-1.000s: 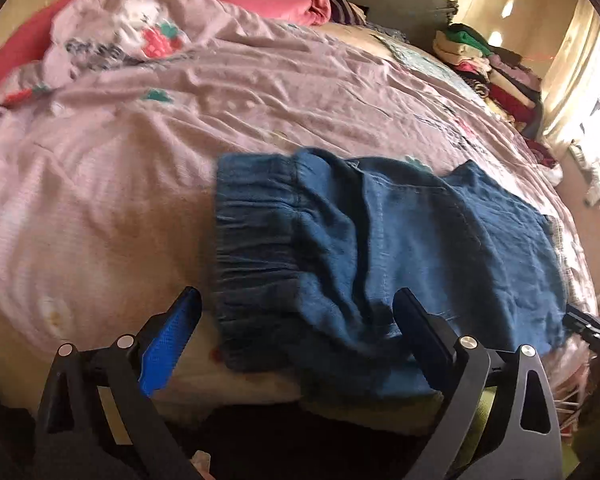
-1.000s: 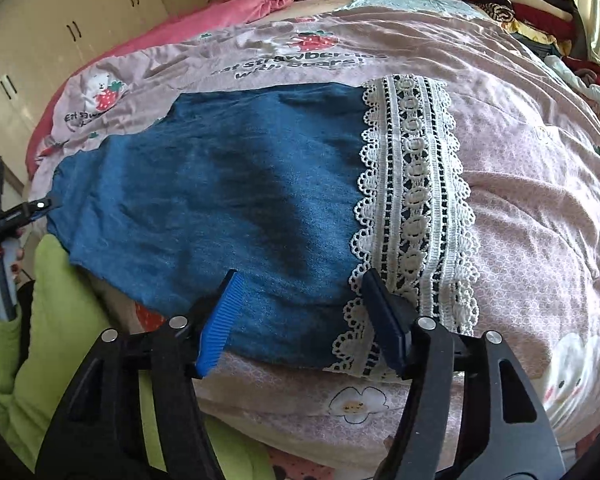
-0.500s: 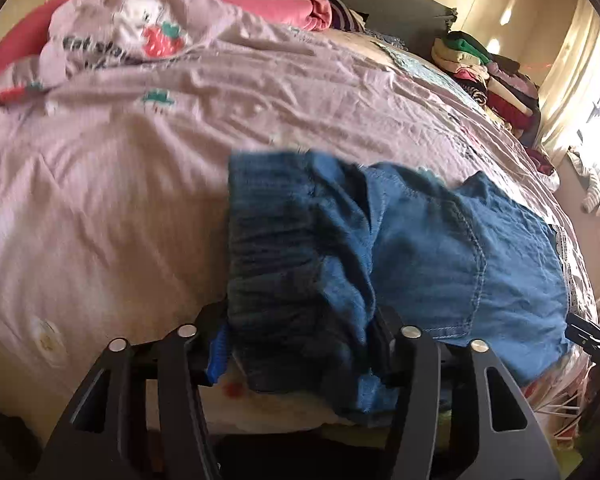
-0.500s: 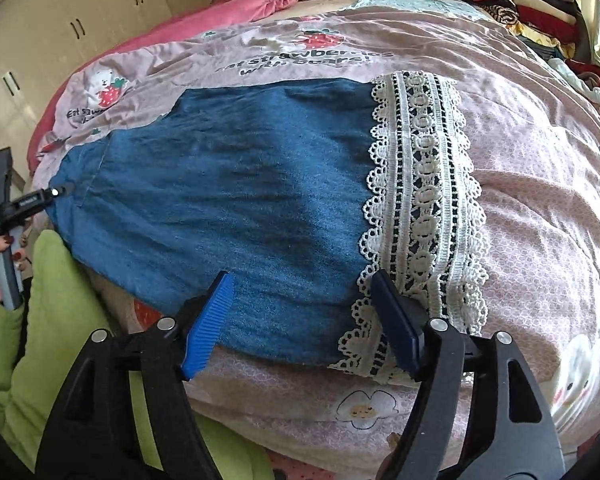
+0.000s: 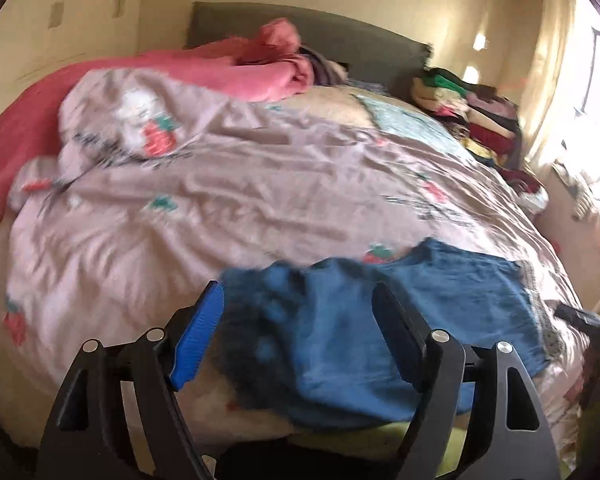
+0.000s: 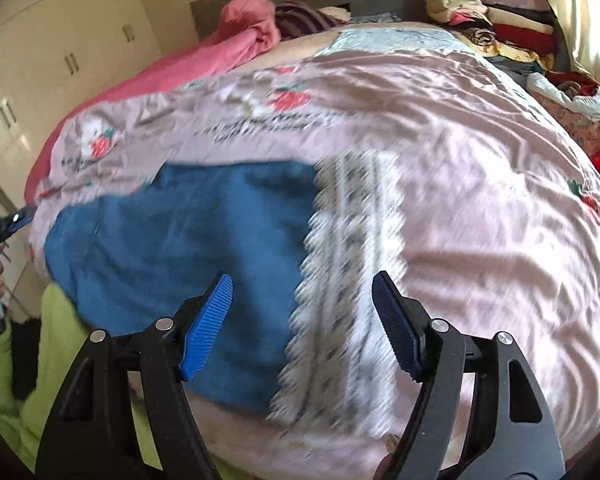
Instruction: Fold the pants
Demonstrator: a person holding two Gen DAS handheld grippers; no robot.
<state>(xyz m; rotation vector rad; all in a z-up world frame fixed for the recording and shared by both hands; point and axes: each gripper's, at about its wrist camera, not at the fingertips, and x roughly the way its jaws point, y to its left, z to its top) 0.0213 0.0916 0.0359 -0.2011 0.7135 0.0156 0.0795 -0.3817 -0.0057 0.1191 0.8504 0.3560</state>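
Pants of blue denim (image 5: 400, 320) with a white lace hem (image 6: 352, 280) lie smeared by blur on the pink strawberry-print bed quilt (image 5: 220, 208). Above them, left tongs (image 5: 298, 334) just reopened, empty; right tongs (image 6: 302, 322) gape, tilted downward.

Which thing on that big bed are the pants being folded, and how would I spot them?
Find the bed's pink strawberry-print quilt. Near its front edge, just ahead of the grippers, lie the blue denim pants. A wide white lace trim along one end sets them apart from everything else there.
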